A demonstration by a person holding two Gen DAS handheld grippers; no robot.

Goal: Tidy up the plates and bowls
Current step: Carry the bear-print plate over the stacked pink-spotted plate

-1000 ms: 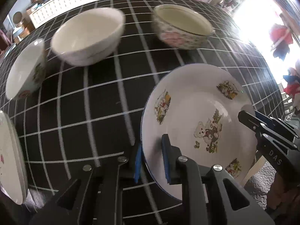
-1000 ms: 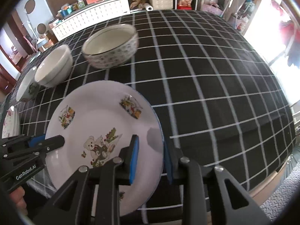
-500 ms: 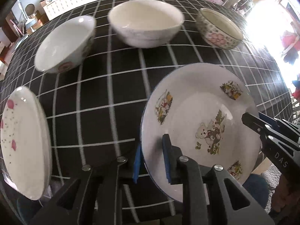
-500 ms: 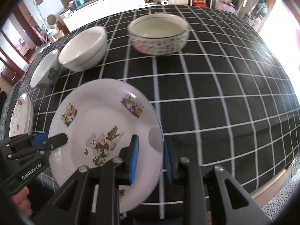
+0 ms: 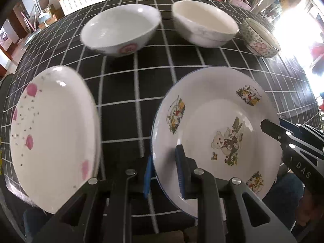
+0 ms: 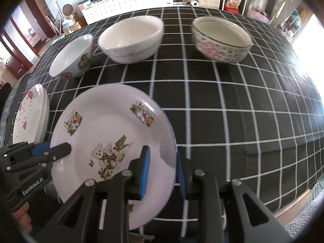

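Observation:
A white plate with bear pictures point(image 5: 218, 125) point(image 6: 109, 131) is held above the black checked table point(image 5: 125, 85) point(image 6: 222, 105) by both grippers. My left gripper point(image 5: 164, 172) is shut on its left rim. My right gripper point(image 6: 162, 169) is shut on its right rim. A white plate with pink petals point(image 5: 52, 133) point(image 6: 29, 113) lies at the table's left edge. Behind stand three bowls: a white bowl with a red mark point(image 5: 119, 32) point(image 6: 70, 58), a plain white bowl point(image 5: 204, 26) point(image 6: 131, 40) and a flowered bowl point(image 5: 261, 38) point(image 6: 221, 38).
White drawers point(image 6: 129, 0), shelves and clutter stand beyond the table's far side. Bright window light comes from the right. The table's near edge drops off just below the held plate.
Both grippers have carried the bear plate to the left along the table. The pink-petal plate has come into fuller view beside it, and the bowls have shifted right in both views.

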